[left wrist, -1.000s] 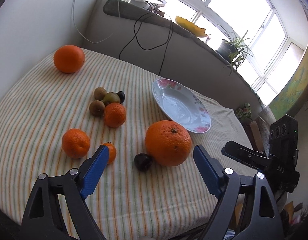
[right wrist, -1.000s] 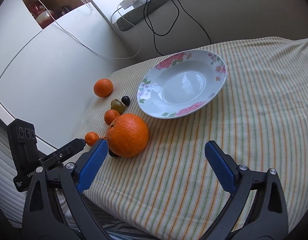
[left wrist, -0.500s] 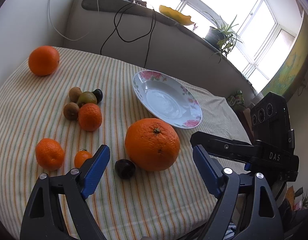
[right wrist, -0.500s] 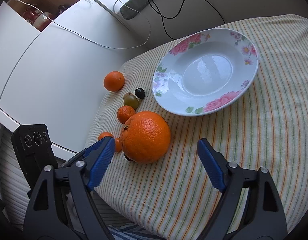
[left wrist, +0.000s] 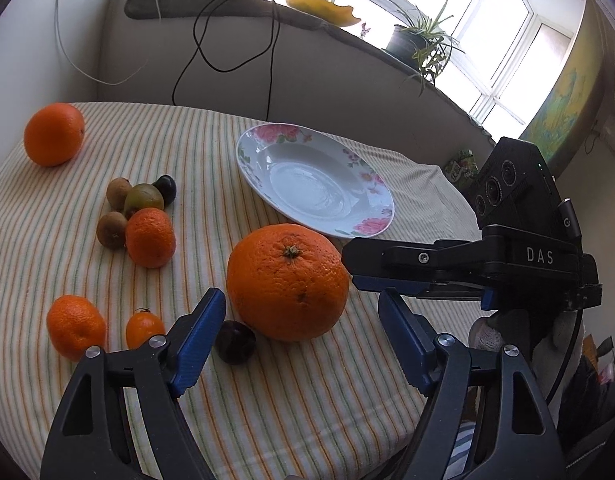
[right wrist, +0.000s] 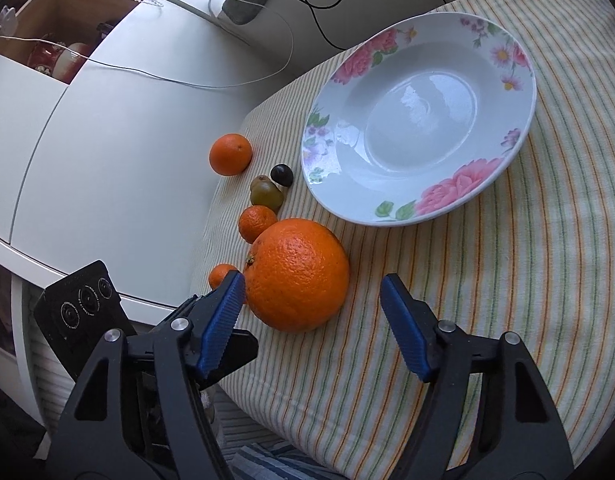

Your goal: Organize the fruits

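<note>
Orange and pebbled, the big orange [left wrist: 287, 282] sits on the striped tablecloth [left wrist: 211, 148] with its small green-brown stem scar facing up and slightly toward you; its skin is bright, glossy and finely dimpled. It lies just in front of the near rim of the flowered plate [left wrist: 371, 184], not touching it. Your left gripper [left wrist: 303, 334] has its blue pads either side of the fruit's near face; the jaws are closing, spread wider than the orange, and the pads do not press on it. Your right gripper [right wrist: 311, 314] comes at the same orange from the other side, jaws also closing; its left pad stands just beside the peel, and you cannot tell whether it touches, while the right pad is clearly apart. A dark plum [left wrist: 235, 342] rests against the orange's lower left. Two tangerines [left wrist: 150, 237] and a tiny orange tomato [left wrist: 144, 329] lie further left, with kiwis [left wrist: 112, 230], a greenish fruit and a dark one clustered behind. Another orange [left wrist: 53, 134] sits alone at the far left corner. The plate holds no fruit.
</note>
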The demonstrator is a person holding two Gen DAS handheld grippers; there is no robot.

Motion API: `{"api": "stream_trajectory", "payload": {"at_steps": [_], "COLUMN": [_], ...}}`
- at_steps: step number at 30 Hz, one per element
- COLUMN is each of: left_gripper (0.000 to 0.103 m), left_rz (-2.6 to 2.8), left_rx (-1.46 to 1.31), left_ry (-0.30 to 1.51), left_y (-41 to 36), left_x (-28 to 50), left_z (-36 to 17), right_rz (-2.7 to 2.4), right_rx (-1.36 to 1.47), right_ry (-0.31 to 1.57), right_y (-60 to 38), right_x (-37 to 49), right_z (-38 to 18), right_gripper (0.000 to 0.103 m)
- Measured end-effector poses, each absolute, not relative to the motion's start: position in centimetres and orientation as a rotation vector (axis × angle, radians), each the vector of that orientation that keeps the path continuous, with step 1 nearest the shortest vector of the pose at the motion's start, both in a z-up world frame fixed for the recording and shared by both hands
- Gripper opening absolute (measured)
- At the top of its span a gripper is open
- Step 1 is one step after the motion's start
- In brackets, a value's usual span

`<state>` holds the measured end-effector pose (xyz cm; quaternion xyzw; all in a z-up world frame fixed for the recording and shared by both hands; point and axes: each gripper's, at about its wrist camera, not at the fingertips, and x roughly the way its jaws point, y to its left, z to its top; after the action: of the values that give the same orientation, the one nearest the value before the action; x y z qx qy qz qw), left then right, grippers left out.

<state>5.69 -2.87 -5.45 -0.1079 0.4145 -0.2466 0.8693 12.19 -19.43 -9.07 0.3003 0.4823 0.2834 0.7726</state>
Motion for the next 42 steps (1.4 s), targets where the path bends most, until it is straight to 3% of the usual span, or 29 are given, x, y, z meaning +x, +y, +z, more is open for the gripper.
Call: {"api": "stream_trajectory", "payload": {"at_steps": [11,21,42], "left_gripper": [0.077,0.071,0.07], "left_rz": [-0.52,-0.513,-0.482], "left_rx": [-0.217,-0.233,-0.229], "left_ry": [0.887,0.896,0.857], "left_y": [-3.2,-2.9,-3.2], "left_x": [6.7,7.3,6.6], "left_z": [-6.3,-6.9,-5.2], "right_rz": [0.637,0.664,0.665], "right_rx": [0.652,0.648,0.621], "right_ry": [1.078,1.088,1.05], "right_y": [-18.5,-18.1,-17.4], "right_x": [13.0,13.4,12.7], "right_z": [-9.6,-9.7,-8.5], "right_gripper": [0.073,0.058,0.057]}}
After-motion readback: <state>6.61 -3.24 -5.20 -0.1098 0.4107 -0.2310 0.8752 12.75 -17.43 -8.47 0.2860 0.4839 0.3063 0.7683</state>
